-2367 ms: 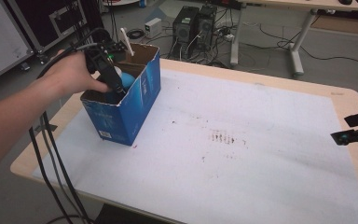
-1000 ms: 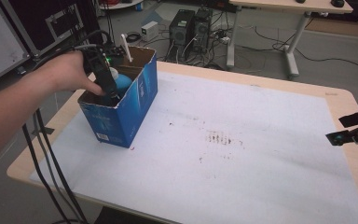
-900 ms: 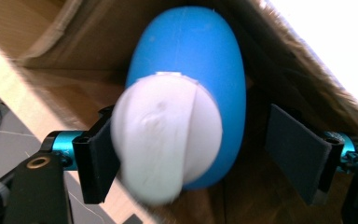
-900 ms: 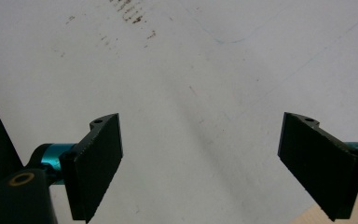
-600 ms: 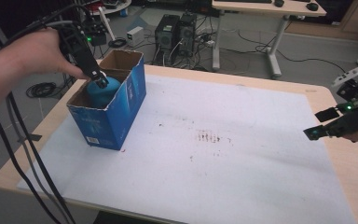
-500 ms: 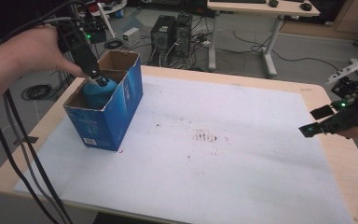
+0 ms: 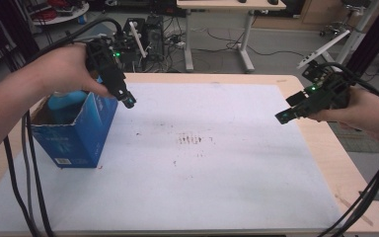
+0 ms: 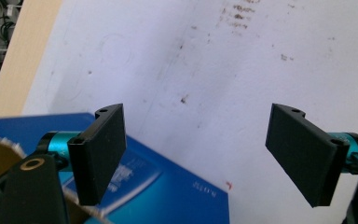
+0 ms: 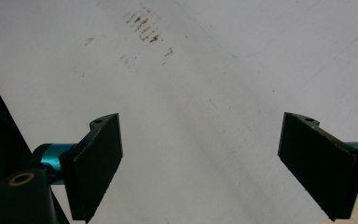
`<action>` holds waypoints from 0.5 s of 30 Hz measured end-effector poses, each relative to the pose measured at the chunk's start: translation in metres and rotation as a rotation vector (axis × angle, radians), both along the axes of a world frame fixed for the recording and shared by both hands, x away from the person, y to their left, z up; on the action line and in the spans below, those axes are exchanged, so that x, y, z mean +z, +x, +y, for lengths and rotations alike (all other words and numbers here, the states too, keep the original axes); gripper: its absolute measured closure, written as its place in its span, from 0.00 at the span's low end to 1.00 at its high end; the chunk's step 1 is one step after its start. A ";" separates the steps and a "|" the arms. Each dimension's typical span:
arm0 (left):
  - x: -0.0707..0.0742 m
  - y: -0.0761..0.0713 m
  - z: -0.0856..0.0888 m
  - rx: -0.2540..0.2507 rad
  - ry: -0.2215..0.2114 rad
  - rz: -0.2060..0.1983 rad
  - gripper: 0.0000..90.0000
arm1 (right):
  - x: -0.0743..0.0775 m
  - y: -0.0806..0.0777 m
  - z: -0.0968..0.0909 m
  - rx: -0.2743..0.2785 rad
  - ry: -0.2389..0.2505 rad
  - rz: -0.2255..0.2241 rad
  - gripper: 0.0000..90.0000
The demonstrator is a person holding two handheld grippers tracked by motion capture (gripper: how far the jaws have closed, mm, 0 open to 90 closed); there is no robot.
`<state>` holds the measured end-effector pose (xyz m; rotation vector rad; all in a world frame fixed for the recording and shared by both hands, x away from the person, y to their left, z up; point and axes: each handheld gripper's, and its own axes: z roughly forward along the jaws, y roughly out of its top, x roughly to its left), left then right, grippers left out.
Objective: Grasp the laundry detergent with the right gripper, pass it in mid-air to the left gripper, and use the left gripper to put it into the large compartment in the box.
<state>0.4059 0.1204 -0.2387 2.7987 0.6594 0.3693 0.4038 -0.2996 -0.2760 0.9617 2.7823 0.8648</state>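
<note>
Left gripper [image 7: 127, 101] lifted out of blue cardboard box [image 7: 74, 131], now above its right rim, over the white sheet [image 7: 217, 163]; earlier sunk inside the box. Jaws just opened wider, standing wide, nothing between them. Light-blue object [image 7: 66, 101] left in the box, top showing above the far wall, no longer gripped. Box upright at left end of bench [image 7: 321, 148], open top. In left gripper view, box corner [image 8: 168, 196] below the left jaw, stained sheet beyond. Right gripper [image 7: 282, 117] held over bench's right side, nearer the middle than before; jaws wide, empty, above bare sheet [image 9: 191, 93]
</note>
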 end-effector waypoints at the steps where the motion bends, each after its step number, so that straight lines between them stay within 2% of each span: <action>1: -0.007 0.002 -0.009 -0.015 -0.001 -0.004 0.23 | 0.000 0.000 0.005 0.016 0.004 -0.004 0.15; 7: -0.018 0.004 -0.025 -0.040 0.006 0.012 0.23 | 0.001 0.001 0.018 0.052 0.001 -0.010 0.15; 15: -0.026 0.005 -0.024 -0.021 0.014 0.010 0.23 | 0.002 0.002 0.027 0.098 0.004 -0.020 0.15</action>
